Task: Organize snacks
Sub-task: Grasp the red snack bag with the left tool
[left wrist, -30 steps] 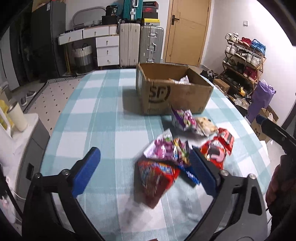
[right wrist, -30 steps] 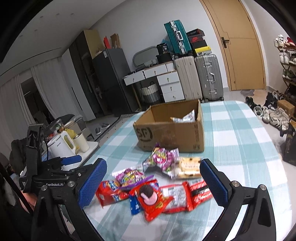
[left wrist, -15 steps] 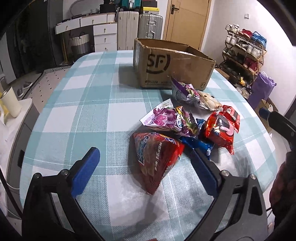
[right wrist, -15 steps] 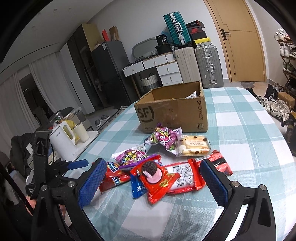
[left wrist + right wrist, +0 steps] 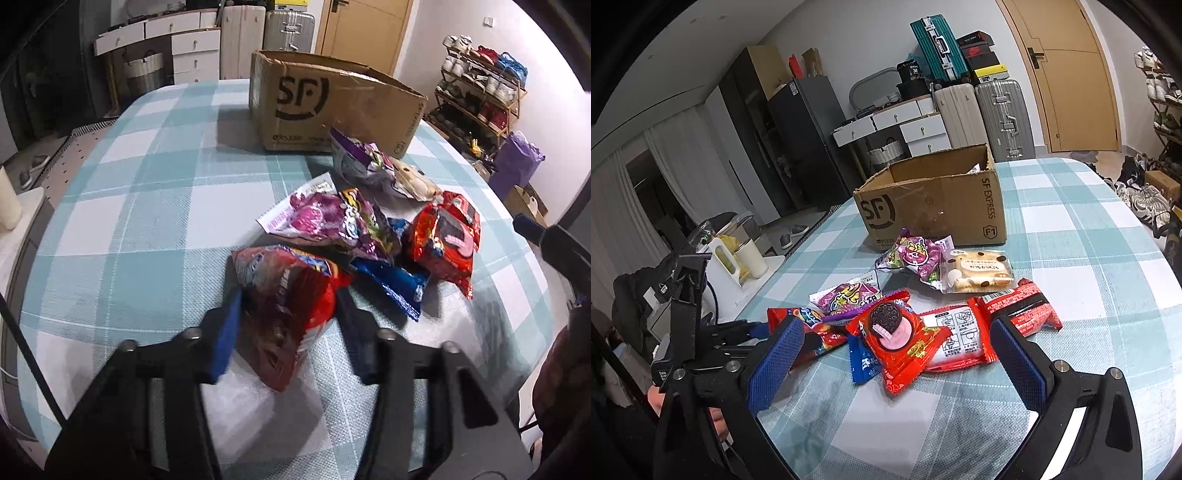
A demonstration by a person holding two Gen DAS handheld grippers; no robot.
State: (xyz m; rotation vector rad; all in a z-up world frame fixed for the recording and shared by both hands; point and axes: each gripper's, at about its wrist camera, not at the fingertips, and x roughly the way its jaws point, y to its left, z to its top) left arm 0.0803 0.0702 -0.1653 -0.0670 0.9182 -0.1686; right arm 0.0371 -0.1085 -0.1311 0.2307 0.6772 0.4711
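blue packet [image 5: 863, 363] mostly hidden under red cookie packet [image 5: 901, 341]; box [image 5: 934, 199] contents barely visible

Each black-framed tool [image 5: 894, 354] carries two blue ribbed fingers [image 5: 775, 363] with silver screws [image 5: 1059, 366] behind them on the arms.
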